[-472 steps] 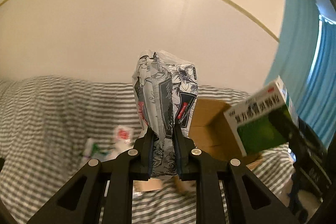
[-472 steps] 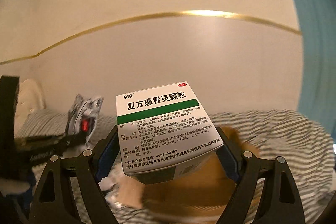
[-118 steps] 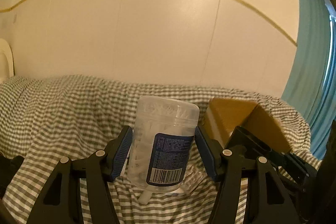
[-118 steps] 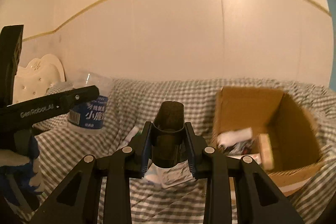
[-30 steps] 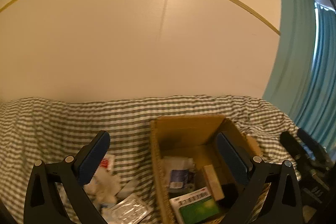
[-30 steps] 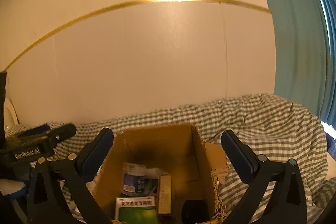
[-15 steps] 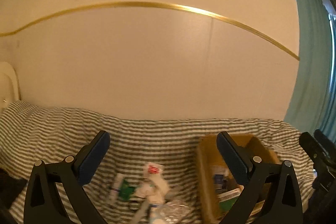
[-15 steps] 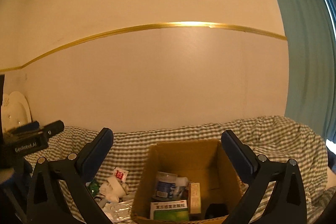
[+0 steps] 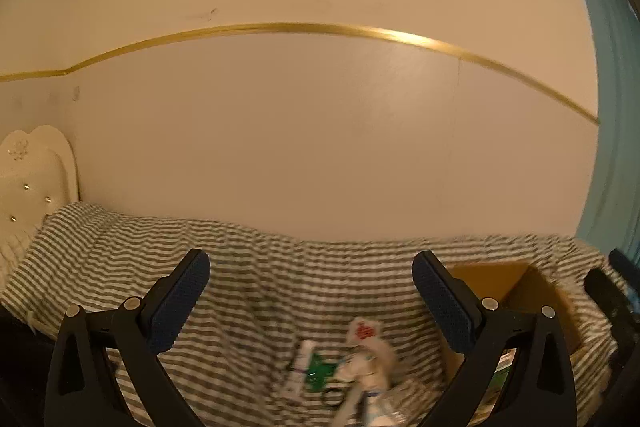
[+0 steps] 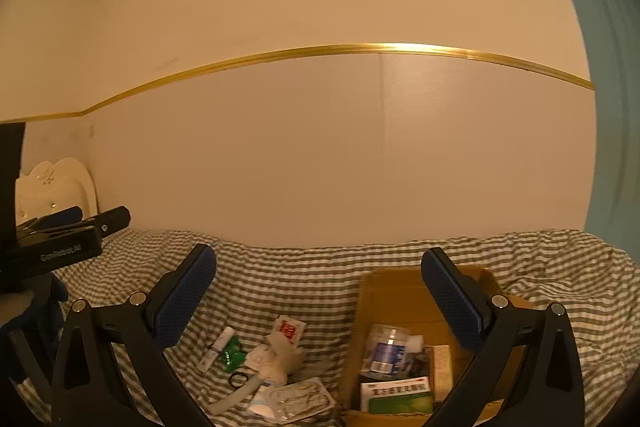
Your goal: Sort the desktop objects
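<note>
A: Where do the things to be sorted lie?

B: Some sit in the cardboard box (image 10: 394, 293) on the striped bedcover (image 10: 304, 277): a clear bottle with a blue label (image 10: 386, 349), a green and white medicine carton (image 10: 396, 397) at the front, and a narrow tan carton (image 10: 440, 371) beside it. The rest lie in a loose pile (image 10: 272, 367) on the cover just left of the box: a white tube (image 10: 216, 347), something green (image 10: 233, 355), a sachet with red print (image 10: 289, 329), a clear packet (image 10: 298, 399) and a dark ring (image 10: 239, 380).

A: Can you name everything in the pile?

B: No. The pale crumpled pieces in the middle are too soft to make out, and the pile's lower edge is cut off by the frame. In the left wrist view the same pile (image 9: 344, 363) is blurred, and there most of the box (image 9: 528, 291) hides behind the finger.

A: And the grippers?

B: The right gripper (image 10: 318, 301) is spread wide with nothing between its blue pads (image 10: 182, 299), above the pile and box. The left gripper (image 9: 310, 301) is equally wide and empty. Seen from the right wrist, its dark body (image 10: 60, 243) juts in at the left edge.

A: What lies around?

B: A plain wall with a gold strip (image 10: 360, 49), a white headboard (image 9: 32, 175) on the left, a teal curtain (image 10: 612, 67) on the right.
</note>
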Action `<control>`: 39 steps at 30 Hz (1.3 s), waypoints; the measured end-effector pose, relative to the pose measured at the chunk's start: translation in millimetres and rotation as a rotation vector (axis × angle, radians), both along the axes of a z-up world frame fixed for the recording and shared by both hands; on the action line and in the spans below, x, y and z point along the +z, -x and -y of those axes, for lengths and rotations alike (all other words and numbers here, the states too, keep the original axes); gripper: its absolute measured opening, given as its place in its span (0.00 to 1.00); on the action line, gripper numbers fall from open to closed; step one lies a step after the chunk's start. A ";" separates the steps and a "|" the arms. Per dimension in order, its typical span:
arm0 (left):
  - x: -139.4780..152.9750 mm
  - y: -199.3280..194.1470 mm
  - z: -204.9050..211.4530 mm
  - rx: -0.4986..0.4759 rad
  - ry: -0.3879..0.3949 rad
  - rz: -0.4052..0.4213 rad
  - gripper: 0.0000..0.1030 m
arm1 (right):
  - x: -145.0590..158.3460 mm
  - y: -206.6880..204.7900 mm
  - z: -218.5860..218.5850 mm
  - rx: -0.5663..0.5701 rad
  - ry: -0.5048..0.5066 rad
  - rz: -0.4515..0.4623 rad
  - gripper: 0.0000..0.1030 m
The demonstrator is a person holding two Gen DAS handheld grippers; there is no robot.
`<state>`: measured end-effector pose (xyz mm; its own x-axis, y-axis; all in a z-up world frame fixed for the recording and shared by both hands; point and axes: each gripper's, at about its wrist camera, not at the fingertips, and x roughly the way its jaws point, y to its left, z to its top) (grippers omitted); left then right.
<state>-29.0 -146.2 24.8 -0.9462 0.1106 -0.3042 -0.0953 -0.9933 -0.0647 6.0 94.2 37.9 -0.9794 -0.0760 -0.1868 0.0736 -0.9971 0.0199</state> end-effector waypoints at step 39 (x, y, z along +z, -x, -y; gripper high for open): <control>-160.1 127.0 -9.3 -0.108 0.051 0.412 0.64 | -122.6 146.9 67.8 0.181 -0.136 0.347 0.66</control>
